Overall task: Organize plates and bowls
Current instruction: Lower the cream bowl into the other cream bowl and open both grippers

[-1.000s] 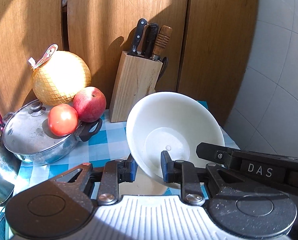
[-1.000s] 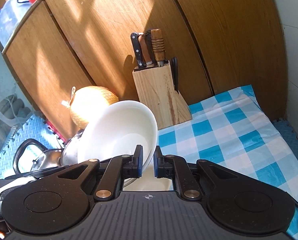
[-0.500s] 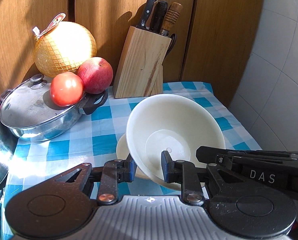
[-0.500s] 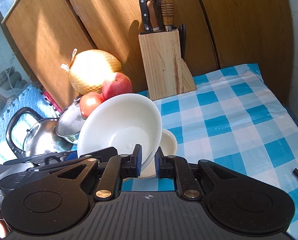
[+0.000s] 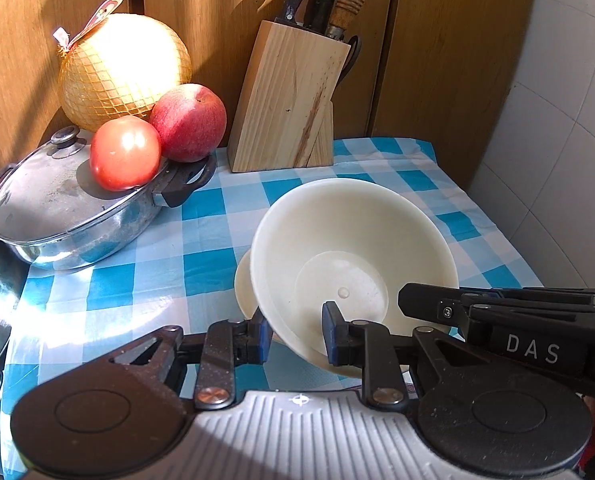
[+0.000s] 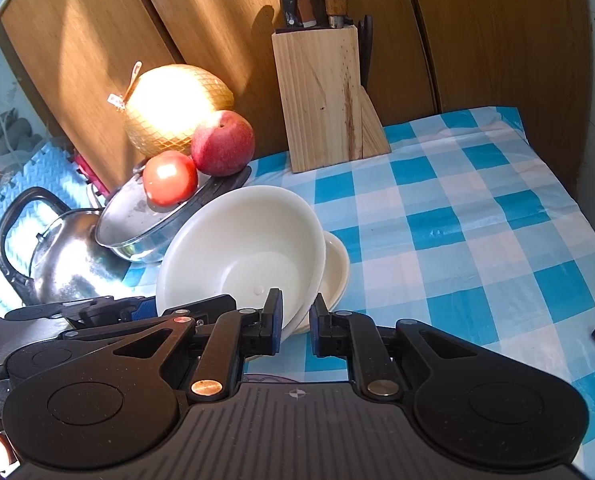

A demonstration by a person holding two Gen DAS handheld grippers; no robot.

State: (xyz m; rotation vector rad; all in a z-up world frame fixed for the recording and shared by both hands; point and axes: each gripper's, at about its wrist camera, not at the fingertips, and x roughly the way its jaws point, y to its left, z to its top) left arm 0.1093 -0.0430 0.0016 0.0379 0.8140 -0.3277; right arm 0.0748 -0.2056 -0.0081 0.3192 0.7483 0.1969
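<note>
Lowered since a second ago: white bowl [image 5: 349, 248] onto a smaller bowl [image 6: 335, 268] on the checked surface [image 6: 477, 216]. Clamped on its rim: left hand-held gripper [image 5: 293, 334], right hand-held gripper [image 6: 295, 322].

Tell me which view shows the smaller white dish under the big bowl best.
The right wrist view. There the smaller dish shows a long arc of rim and some inner wall to the right of the large white bowl. The left wrist view shows only a thin sliver at the bowl's left edge.
</note>
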